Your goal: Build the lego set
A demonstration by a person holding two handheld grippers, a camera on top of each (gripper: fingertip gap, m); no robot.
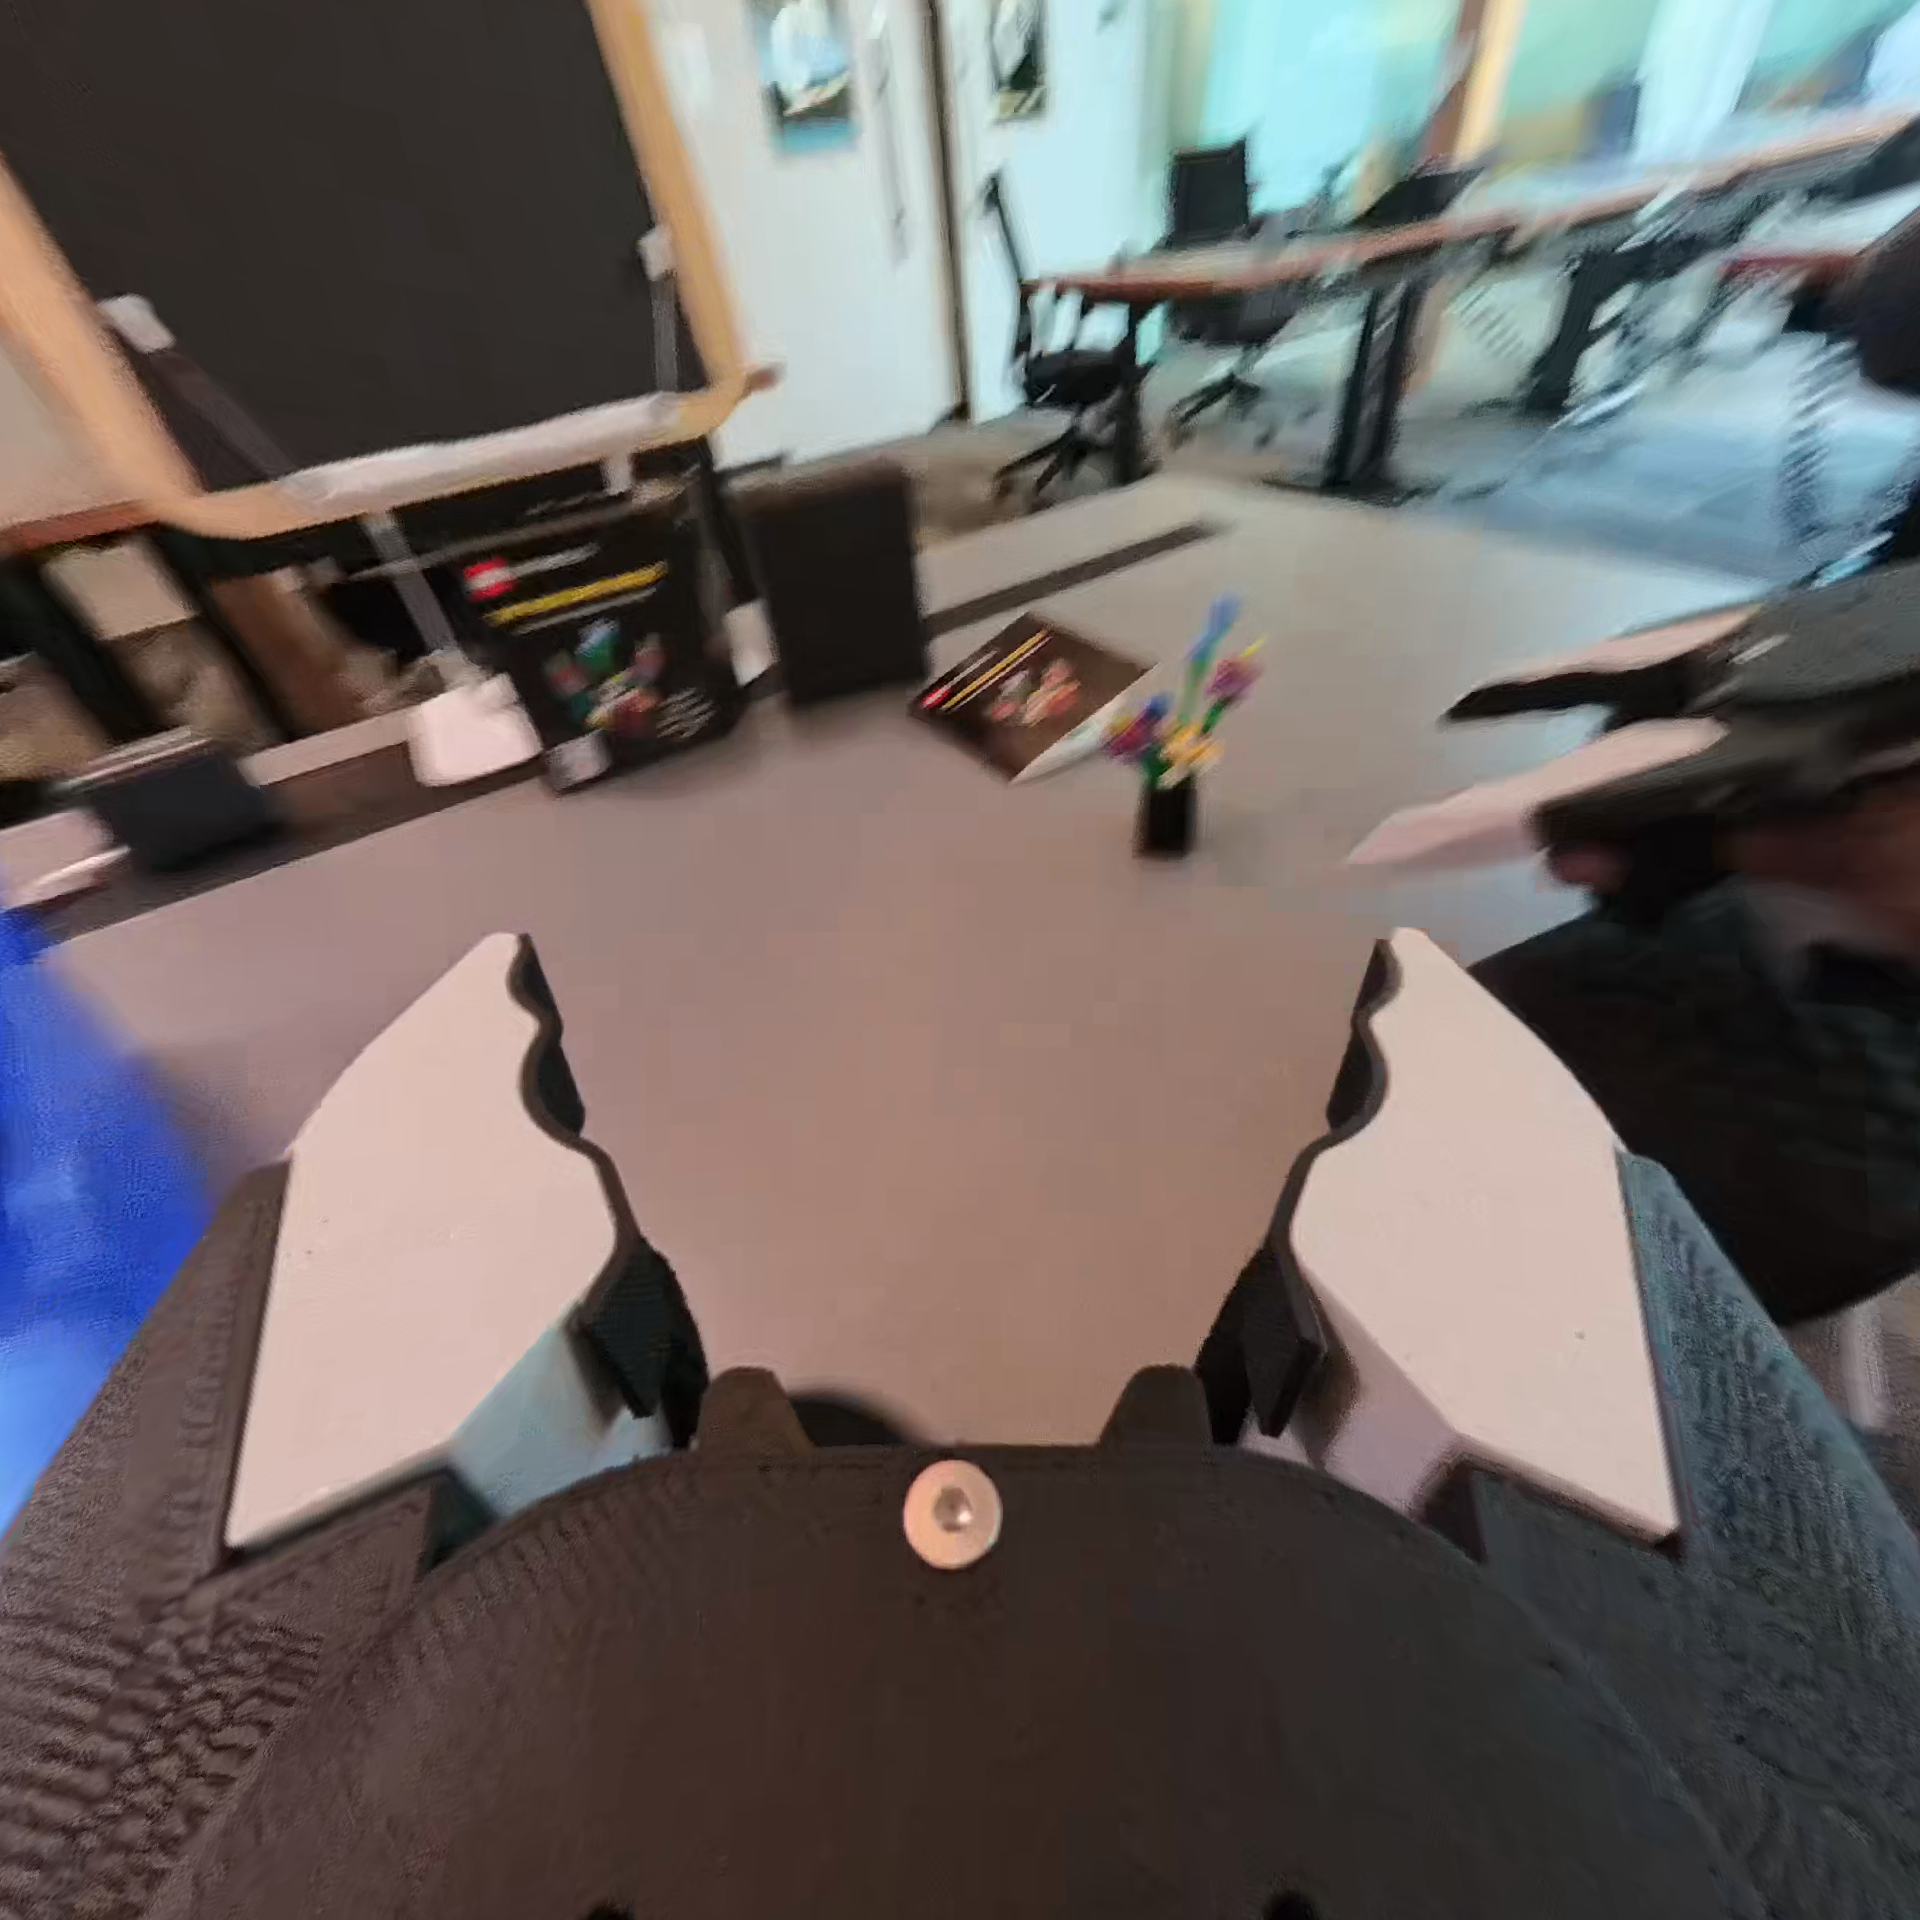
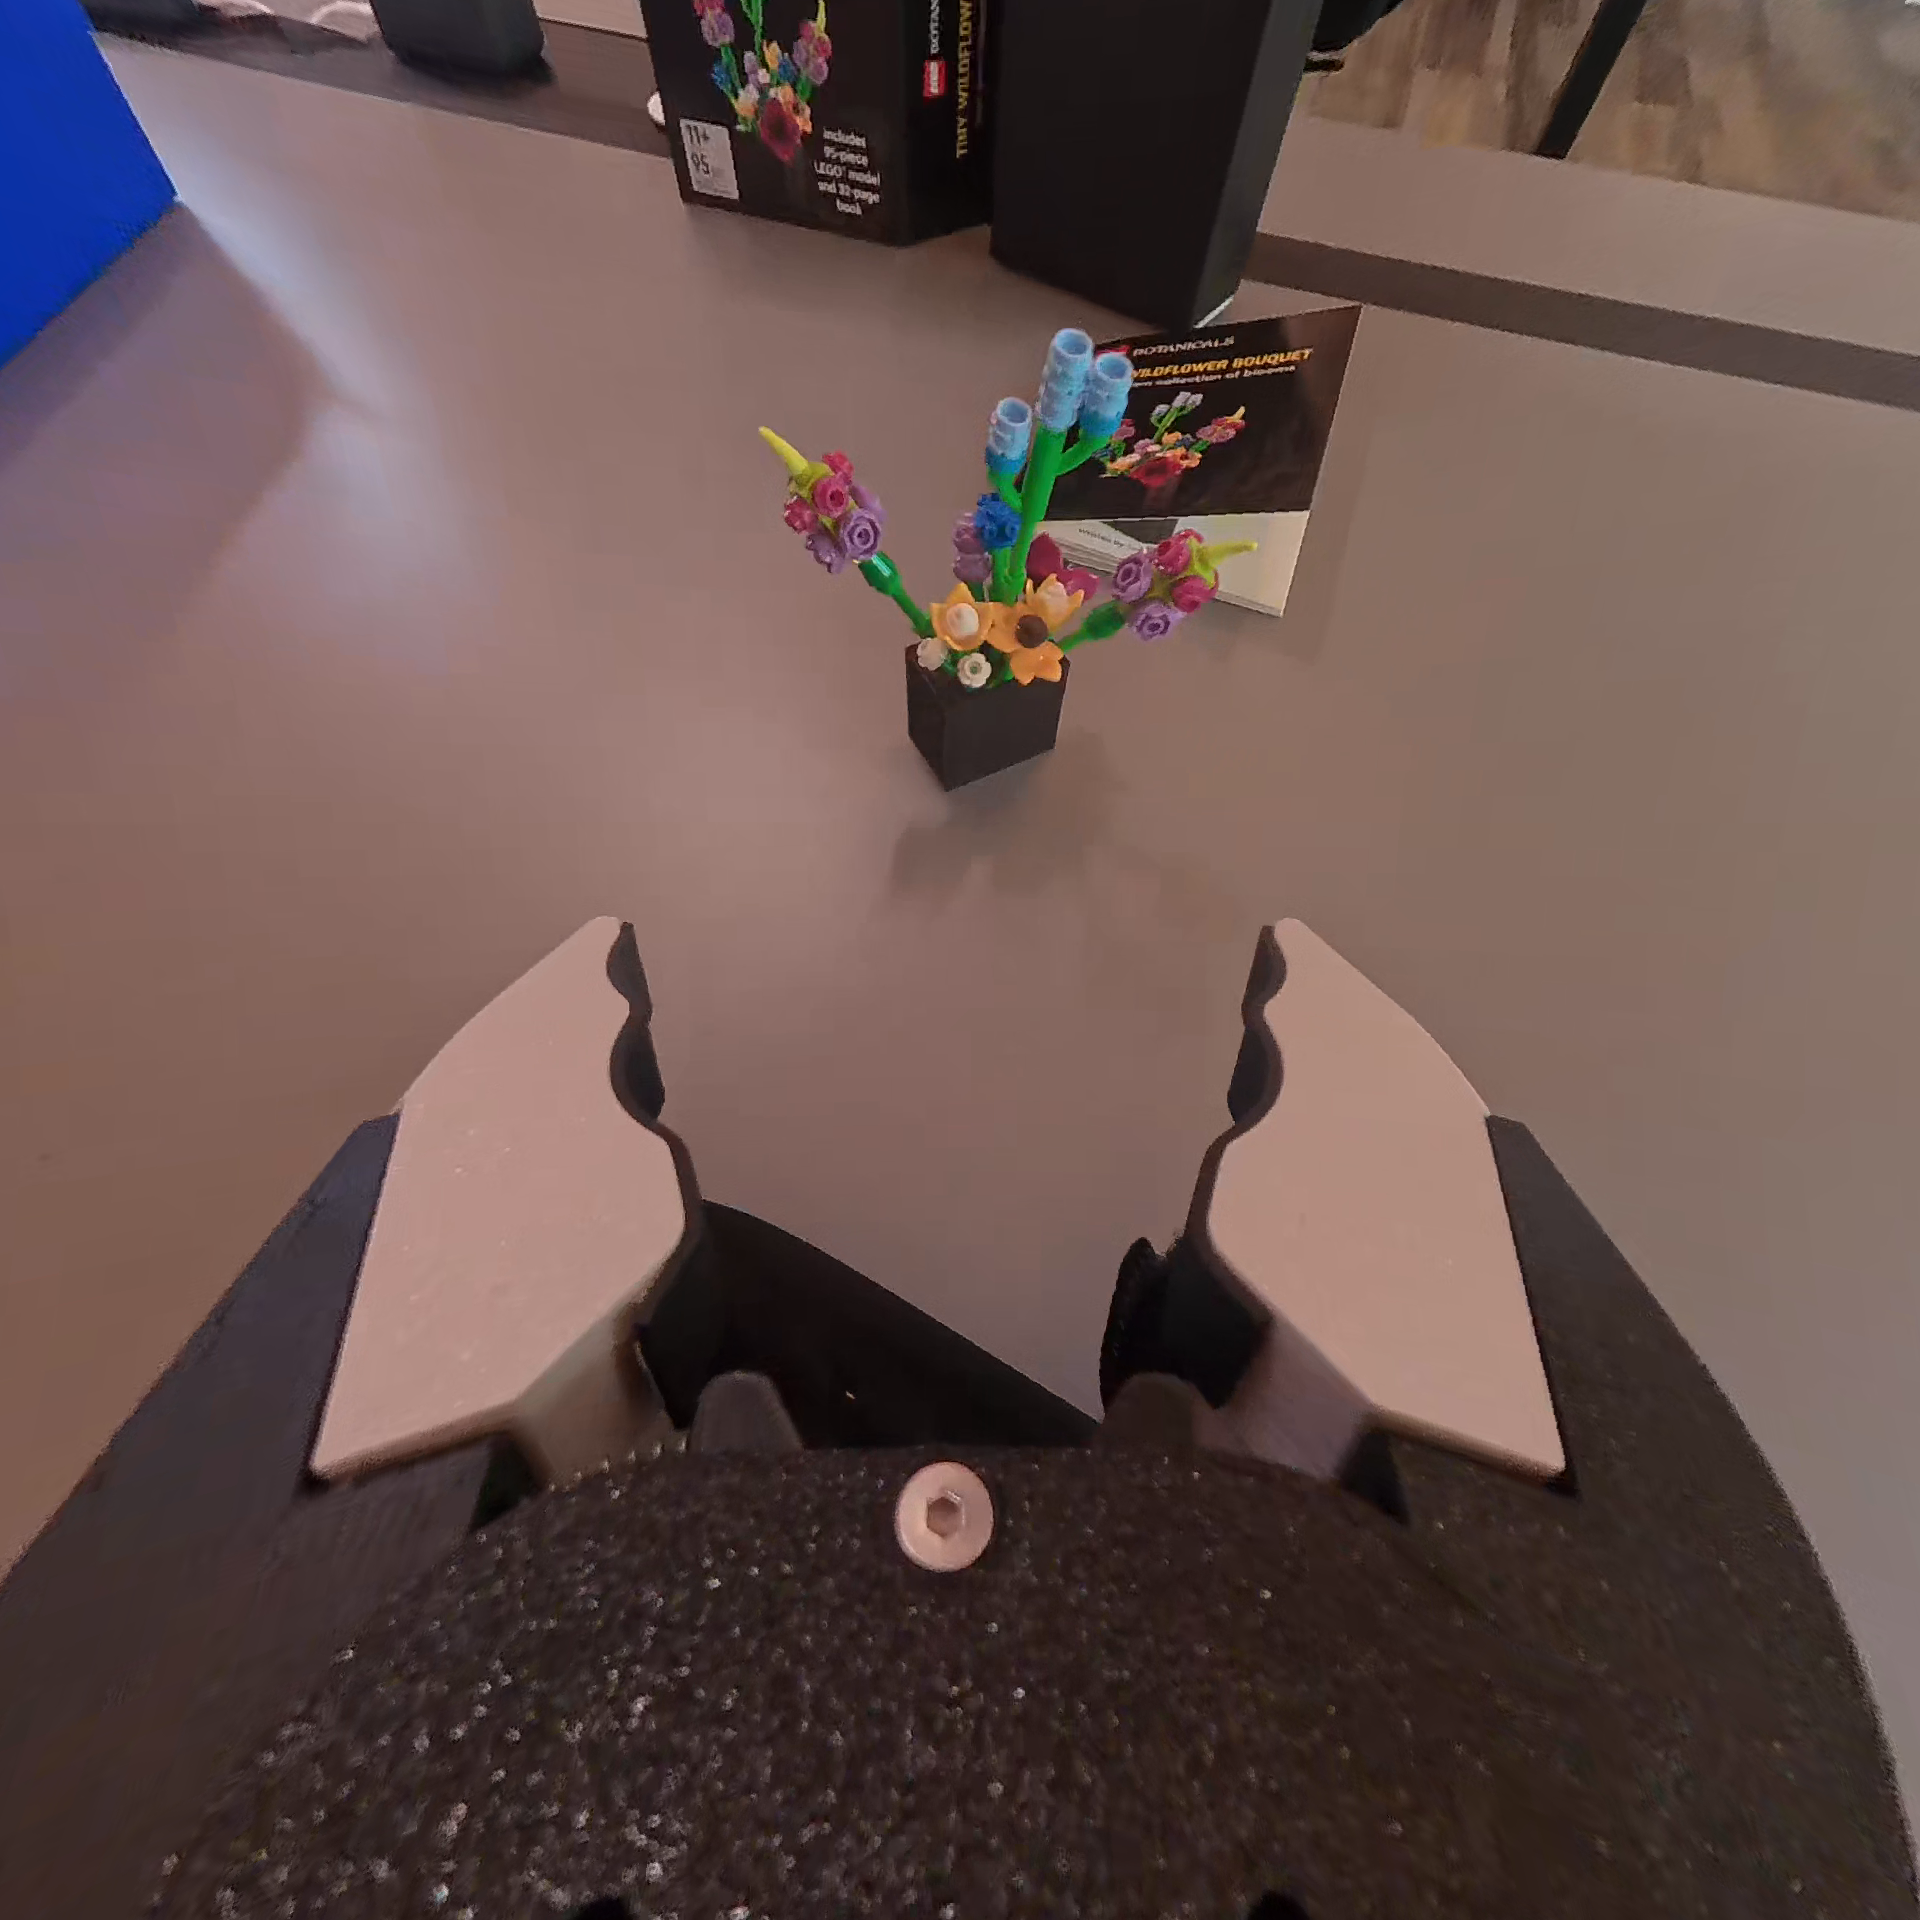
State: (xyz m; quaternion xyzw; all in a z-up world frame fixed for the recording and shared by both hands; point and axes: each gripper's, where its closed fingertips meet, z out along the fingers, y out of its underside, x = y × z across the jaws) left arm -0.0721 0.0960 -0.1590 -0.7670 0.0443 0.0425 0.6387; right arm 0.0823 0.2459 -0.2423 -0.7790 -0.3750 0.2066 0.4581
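Two handheld grippers hover over a smooth grey table, both with jaws spread wide and holding nothing. Nearest, the right gripper shows pale, flat finger plates with wavy black inner edges on a rough, speckled black body. The left gripper looks the same, with a ridged black shell. Ahead of the right gripper stands the lego bouquet: green stems, blue, purple, pink and orange blossoms, upright in a small square black pot. Just behind it lies a glossy instruction booklet. Farther back stands the dark lego box, beside a plain black block.
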